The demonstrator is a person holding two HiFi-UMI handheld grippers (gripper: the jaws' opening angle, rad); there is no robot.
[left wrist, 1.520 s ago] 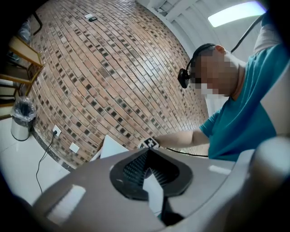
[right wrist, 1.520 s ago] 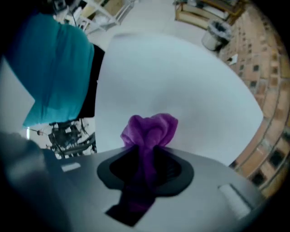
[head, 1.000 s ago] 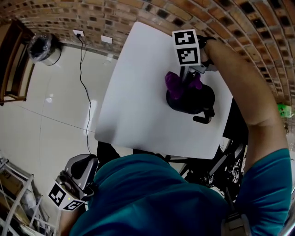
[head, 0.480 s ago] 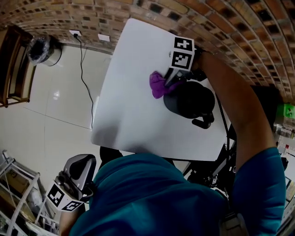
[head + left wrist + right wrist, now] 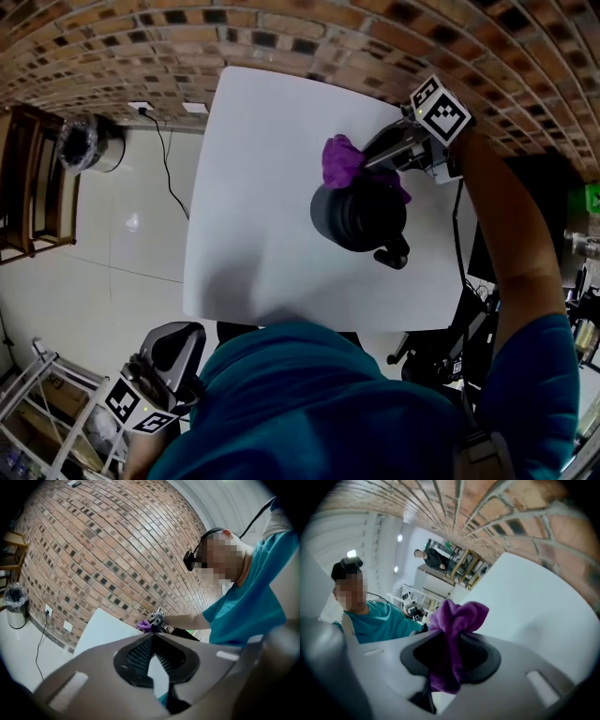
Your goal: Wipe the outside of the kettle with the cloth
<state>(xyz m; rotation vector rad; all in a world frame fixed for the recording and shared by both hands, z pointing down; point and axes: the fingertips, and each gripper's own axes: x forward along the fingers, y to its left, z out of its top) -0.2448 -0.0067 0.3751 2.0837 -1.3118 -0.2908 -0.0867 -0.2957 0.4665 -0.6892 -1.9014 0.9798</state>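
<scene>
A black kettle [image 5: 359, 217] stands on the white table [image 5: 262, 206], its handle pointing toward me at the lower right. My right gripper [image 5: 375, 159] is shut on a purple cloth [image 5: 342, 160], which lies against the kettle's far upper side. In the right gripper view the cloth [image 5: 454, 634] bunches between the jaws and sticks out past them. My left gripper [image 5: 155, 380] hangs low beside my body, off the table, and its jaws meet with nothing between them [image 5: 152, 637]. From the left gripper view the cloth [image 5: 144, 626] shows far off, small.
A brick wall [image 5: 375, 37] runs behind the table. A power cord [image 5: 169, 159] trails over the tiled floor from a wall socket, near a bagged bin [image 5: 82, 142]. A wooden chair [image 5: 28, 187] stands at the left. Metal shelving [image 5: 37, 412] is by my left side.
My right gripper has swung with the cloth from the kettle's left side round to its far upper side. The view has shifted. The left gripper has stayed low.
</scene>
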